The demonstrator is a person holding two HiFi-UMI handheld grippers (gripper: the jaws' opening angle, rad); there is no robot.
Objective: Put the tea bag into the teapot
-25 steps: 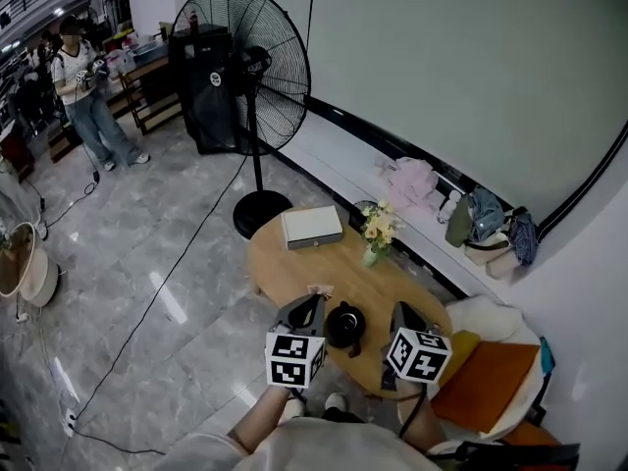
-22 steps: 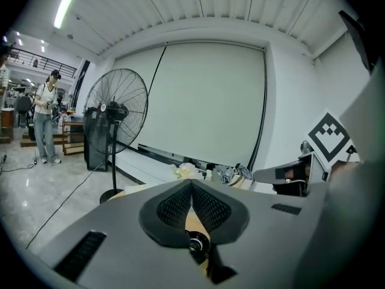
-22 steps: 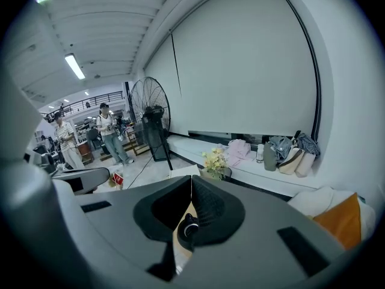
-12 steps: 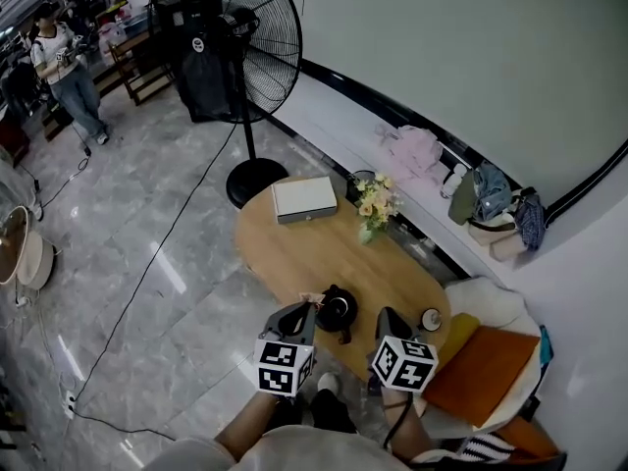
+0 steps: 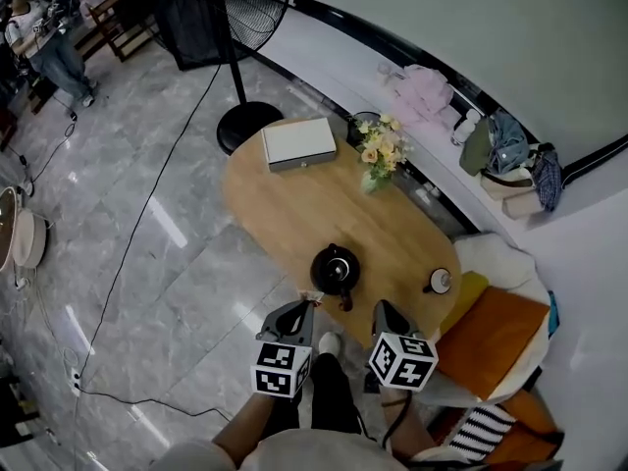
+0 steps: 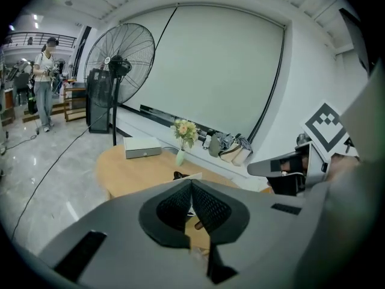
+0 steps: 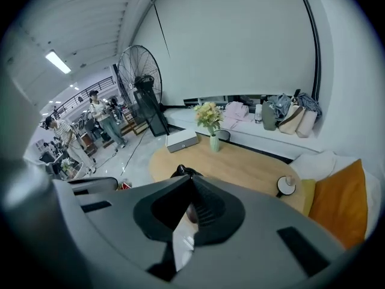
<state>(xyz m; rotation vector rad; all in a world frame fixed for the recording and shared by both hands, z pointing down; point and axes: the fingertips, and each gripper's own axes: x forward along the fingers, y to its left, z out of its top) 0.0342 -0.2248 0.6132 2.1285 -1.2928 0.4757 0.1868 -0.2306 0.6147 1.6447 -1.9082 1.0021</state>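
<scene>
The left gripper (image 5: 308, 303) pinches the tea bag (image 5: 313, 295) just off the table's (image 5: 294, 204) near edge, close to the seemingly lidded teapot (image 5: 335, 269) there, so the right gripper (image 5: 380, 306), jaws together, should probably open and lift the lid (image 5: 336, 260) first.

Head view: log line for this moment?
left gripper: shut on tea bag | right gripper: shut | teapot: on table, clear of both
</scene>
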